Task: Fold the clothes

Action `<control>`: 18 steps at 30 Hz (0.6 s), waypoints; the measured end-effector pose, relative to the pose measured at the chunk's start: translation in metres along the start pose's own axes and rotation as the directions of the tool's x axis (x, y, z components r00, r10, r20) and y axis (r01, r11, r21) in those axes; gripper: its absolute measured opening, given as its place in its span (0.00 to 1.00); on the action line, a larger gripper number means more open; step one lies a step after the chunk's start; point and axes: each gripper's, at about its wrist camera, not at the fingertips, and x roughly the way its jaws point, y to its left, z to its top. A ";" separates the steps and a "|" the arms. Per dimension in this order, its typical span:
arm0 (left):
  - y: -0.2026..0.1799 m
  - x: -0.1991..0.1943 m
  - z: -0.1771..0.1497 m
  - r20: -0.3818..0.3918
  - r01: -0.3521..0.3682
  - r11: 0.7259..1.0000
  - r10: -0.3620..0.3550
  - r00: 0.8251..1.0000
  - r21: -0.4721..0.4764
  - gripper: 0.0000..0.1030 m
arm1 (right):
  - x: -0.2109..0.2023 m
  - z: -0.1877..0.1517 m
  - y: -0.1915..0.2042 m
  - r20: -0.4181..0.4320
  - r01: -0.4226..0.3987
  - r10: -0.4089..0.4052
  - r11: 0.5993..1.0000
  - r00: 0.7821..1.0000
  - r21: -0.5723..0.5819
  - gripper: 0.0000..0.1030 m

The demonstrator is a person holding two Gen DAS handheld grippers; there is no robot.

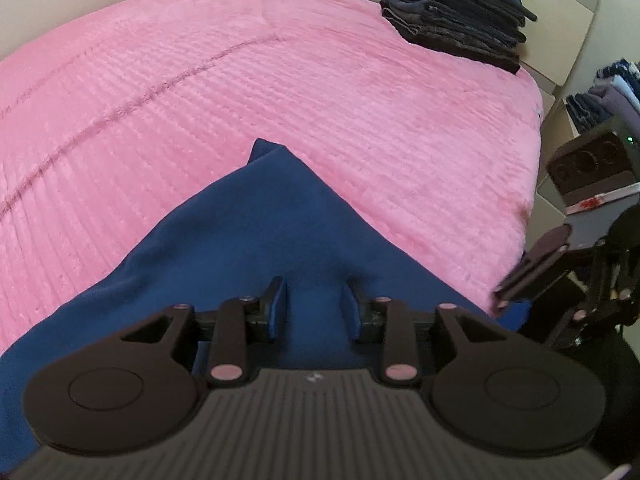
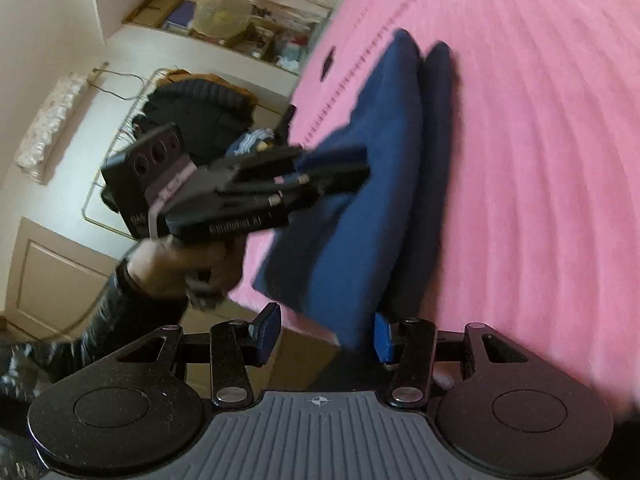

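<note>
Garment (image 1: 256,240): solid royal blue. Bed cover (image 1: 200,100): pink, ribbed, with stitched seam lines. Folded stack (image 1: 456,16) at 1 o'clock: dark navy and charcoal. Tool pads (image 2: 267,330): blue; frames black.

Bedspread (image 1: 320,80): pink plush cloth, ribbed, soft sheen. Blue garment (image 1: 256,232): matt fleece-like cloth, smooth. Folded stack (image 1: 456,20), 1 o'clock: dark woven cloth, matt. Left gripper (image 1: 314,304): black matt plastic, blue pads.
</note>
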 end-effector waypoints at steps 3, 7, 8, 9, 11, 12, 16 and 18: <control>0.001 0.001 0.002 -0.002 -0.001 1.000 0.001 1.000 -0.004 0.28 | -0.008 -0.002 0.004 0.016 0.044 -0.044 0.999 0.999 0.002 0.49; 0.004 -0.003 0.004 0.003 -0.001 1.000 0.001 1.000 -0.020 0.28 | -0.020 -0.008 0.028 0.036 0.175 -0.173 0.980 0.984 -0.095 0.49; 0.005 -0.006 0.005 0.006 -0.004 1.000 0.004 1.000 -0.025 0.28 | -0.024 -0.008 0.035 0.061 0.207 -0.201 0.971 0.978 -0.123 0.49; 0.005 -0.010 0.006 0.011 -0.010 1.000 0.010 1.000 -0.030 0.28 | -0.027 -0.006 0.042 0.098 0.238 -0.225 0.959 0.969 -0.152 0.49; 0.004 -0.023 0.002 0.026 -0.037 0.999 0.038 0.999 -0.038 0.25 | -0.033 -0.003 0.056 0.174 0.301 -0.268 0.931 0.947 -0.206 0.49; 0.004 -0.031 -0.002 0.035 -0.043 0.998 0.045 0.998 -0.045 0.26 | -0.034 0.001 0.062 0.213 0.332 -0.285 0.915 0.935 -0.228 0.49; 0.011 -0.055 -0.032 0.050 -0.062 0.993 0.067 0.996 -0.101 0.26 | -0.007 0.032 0.079 0.288 0.371 -0.286 0.874 0.914 -0.312 0.49; 0.020 -0.057 -0.050 0.042 -0.066 0.987 0.073 0.996 -0.145 0.27 | 0.021 0.049 0.080 0.256 0.347 -0.267 0.868 0.929 -0.356 0.49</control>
